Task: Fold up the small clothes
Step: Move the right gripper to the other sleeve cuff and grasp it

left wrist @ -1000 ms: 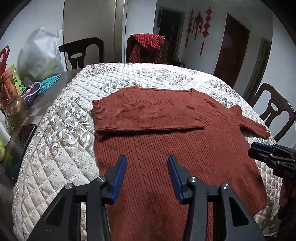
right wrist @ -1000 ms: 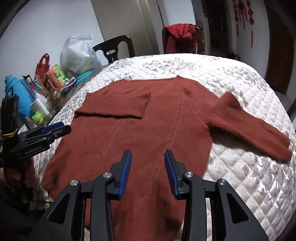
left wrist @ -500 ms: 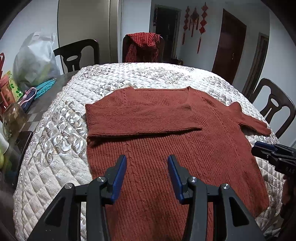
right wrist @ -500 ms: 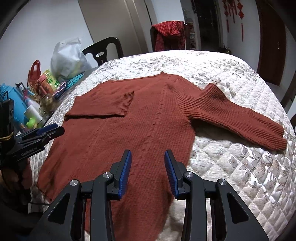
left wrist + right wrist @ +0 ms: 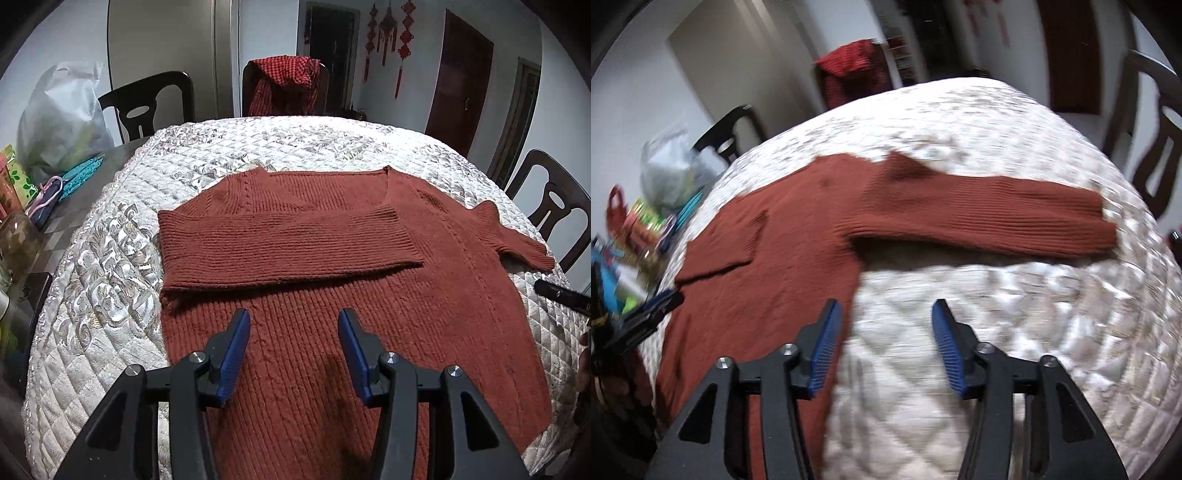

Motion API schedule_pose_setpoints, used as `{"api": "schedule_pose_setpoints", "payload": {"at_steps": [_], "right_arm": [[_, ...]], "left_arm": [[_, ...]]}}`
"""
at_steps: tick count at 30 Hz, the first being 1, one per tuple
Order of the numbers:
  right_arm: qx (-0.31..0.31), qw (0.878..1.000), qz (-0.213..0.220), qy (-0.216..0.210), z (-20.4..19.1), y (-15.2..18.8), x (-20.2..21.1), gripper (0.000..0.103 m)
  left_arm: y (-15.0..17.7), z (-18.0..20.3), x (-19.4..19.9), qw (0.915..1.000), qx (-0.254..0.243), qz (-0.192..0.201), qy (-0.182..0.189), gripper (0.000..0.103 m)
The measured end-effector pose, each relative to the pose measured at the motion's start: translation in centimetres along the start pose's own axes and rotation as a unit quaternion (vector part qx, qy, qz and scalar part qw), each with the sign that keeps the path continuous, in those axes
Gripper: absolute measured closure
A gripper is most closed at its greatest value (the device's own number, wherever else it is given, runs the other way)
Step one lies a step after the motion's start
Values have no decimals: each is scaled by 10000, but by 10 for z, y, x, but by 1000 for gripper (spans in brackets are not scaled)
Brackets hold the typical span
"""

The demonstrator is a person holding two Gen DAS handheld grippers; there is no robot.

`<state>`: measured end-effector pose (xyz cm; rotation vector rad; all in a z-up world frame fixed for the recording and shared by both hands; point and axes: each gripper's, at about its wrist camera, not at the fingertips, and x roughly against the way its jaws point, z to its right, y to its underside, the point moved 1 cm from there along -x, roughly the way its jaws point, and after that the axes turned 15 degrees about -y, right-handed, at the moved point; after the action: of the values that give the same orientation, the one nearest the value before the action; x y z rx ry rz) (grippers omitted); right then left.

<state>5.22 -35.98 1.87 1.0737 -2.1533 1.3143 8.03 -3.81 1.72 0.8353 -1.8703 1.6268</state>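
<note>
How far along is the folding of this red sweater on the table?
Early. Done: one sleeve lies folded across the chest of the sweater. In hand: nothing; the left claw hangs open over the body, and the right claw, jaws opening and empty, faces the outstretched sleeve. Left: fold that sleeve in, then fold the body.

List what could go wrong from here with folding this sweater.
The unfolded sleeve lies far out on the quilted cover; dragging it inward could bunch its shoulder. The folded sleeve rests loosely across the sweater and may slip. The right tool, jaws opening, is empty.
</note>
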Motion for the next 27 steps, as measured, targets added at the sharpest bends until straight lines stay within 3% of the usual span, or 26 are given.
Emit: {"api": "schedule_pose_setpoints", "payload": {"at_steps": [4,15,21,22,25,27], "right_arm": [[-492,9983,208,236,30,-3,13,49],[-1454,9853,869,215,84,-27,30,49],[-1613,9786,1230,350,96,-35,32,49],[-1624,9780,1248,392,98,-37,32,52],[-1726,9757,1225,574,104,-41,30,84],[-1792,9751,1192,530,111,-43,27,93]], "left_arm": [[1,0,-7,10000,20,-81,30,51],[4,-1,-17,9997,68,-220,67,50],[5,-2,-19,9997,73,-237,76,47],[5,-2,-20,9997,71,-240,77,47],[5,-2,-20,9996,72,-242,82,46],[5,-2,-20,9996,78,-245,90,46]]}}
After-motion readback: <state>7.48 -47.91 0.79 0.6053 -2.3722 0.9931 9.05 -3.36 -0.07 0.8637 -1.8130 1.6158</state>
